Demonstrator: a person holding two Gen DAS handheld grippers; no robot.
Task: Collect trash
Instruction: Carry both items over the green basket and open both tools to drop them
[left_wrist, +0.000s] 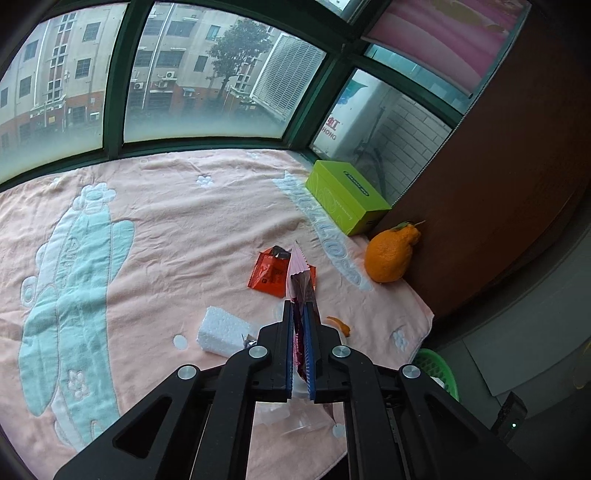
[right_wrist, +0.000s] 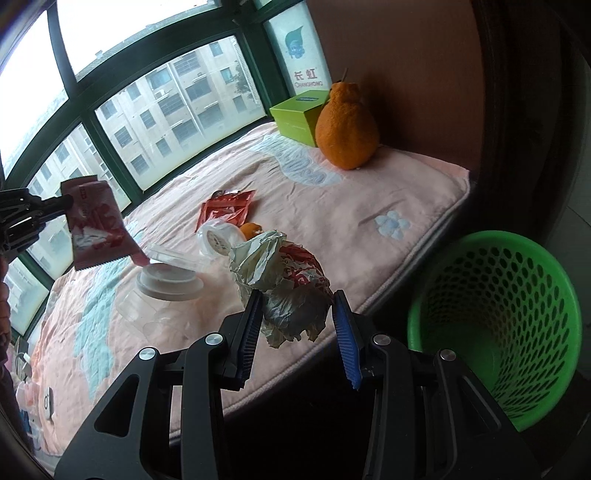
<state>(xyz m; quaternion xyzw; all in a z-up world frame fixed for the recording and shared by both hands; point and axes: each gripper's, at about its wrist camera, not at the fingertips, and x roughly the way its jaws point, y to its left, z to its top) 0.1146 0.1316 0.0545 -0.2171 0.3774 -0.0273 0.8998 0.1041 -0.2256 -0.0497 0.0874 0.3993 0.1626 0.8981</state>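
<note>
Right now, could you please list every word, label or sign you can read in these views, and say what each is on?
"长虹" over "CHANGHONG": white appliance outside the window, beneath a blue cartoon figure.
"HONG": same appliance in the left wrist view, the rest cut off by the window frame.
Green box: dark label, too small.
Orange wrapper, pink packet, crumpled paper, round lid: print blurred.

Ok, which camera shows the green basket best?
The right wrist view: the green basket stands on the floor beside the bed's edge, open top and perforated wall visible, and looks empty. The left wrist view catches only a sliver of its rim behind the left gripper.
</note>
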